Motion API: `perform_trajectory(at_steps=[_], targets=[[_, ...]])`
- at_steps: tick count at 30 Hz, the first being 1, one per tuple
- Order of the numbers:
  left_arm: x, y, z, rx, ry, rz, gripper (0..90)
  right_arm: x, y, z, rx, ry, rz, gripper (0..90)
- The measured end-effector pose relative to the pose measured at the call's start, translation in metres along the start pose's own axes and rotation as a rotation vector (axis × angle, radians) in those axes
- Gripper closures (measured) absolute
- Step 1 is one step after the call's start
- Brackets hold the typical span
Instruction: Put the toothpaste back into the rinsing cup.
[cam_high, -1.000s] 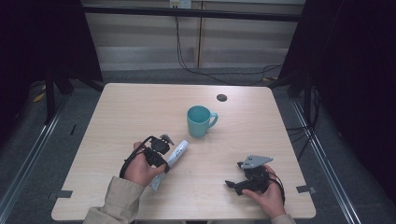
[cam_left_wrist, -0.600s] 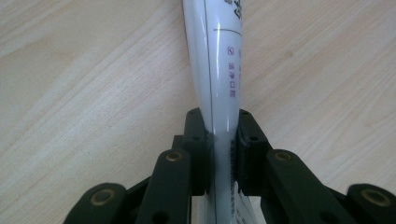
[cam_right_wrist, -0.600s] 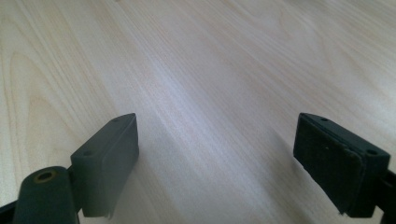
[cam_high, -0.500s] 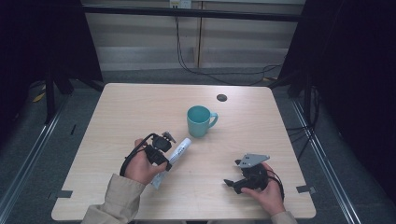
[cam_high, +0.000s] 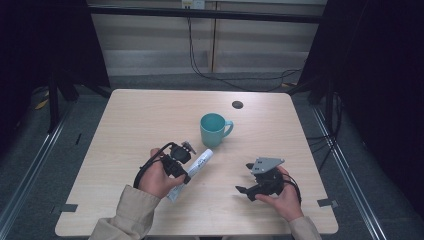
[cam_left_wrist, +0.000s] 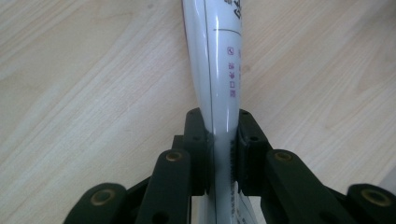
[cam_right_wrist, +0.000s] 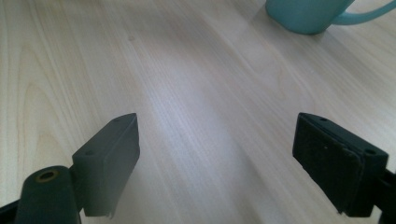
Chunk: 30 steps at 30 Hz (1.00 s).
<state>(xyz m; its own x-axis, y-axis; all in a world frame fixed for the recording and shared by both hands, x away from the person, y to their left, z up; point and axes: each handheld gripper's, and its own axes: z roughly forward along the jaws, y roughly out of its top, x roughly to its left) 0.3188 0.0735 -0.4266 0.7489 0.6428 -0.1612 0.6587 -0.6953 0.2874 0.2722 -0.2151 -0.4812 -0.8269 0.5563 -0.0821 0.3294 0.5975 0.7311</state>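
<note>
Tube (cam_left_wrist: 219, 70): over the table (cam_high: 125, 125), near side, clamped in our left gripper (cam_left_wrist: 221, 140) | handling: we judge it light, soft, slick; grip mid-body, gently | right gripper (cam_right_wrist: 215, 163): jaws apart, nothing between | surroundings: mug (cam_high: 214, 129) just beyond the tube, nothing else nearby.
</note>
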Motion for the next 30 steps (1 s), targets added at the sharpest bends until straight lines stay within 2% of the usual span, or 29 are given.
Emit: perform_trajectory(at_steps=[12, 13, 14, 17, 19, 26, 30], targets=[[-0.013, 0.012, 0.004, 0.011, -0.043, 0.061, 77.8, -0.003, 0.026, 0.004, -0.001, 0.0, -0.119, 14.3], [-0.014, 0.012, 0.004, 0.007, -0.045, 0.054, 77.8, -0.003, 0.027, 0.004, 0.0, 0.002, -0.122, 14.2], [-0.014, 0.013, 0.004, 0.017, -0.052, 0.071, 77.8, -0.003, 0.029, 0.004, 0.0, 0.004, -0.122, 14.2], [-0.017, 0.015, 0.004, 0.013, -0.06, 0.069, 77.8, -0.004, 0.032, 0.006, -0.003, 0.008, -0.131, 14.2], [-0.018, 0.016, 0.004, 0.015, -0.061, 0.084, 77.8, -0.004, 0.034, 0.007, -0.001, 0.008, -0.139, 14.2], [-0.022, 0.021, 0.003, 0.014, -0.072, 0.097, 77.8, -0.003, 0.041, 0.008, 0.001, 0.005, -0.165, 14.2], [-0.025, 0.022, 0.005, 0.015, -0.077, 0.103, 77.7, -0.004, 0.044, 0.007, -0.01, 0.006, -0.162, 14.2]])
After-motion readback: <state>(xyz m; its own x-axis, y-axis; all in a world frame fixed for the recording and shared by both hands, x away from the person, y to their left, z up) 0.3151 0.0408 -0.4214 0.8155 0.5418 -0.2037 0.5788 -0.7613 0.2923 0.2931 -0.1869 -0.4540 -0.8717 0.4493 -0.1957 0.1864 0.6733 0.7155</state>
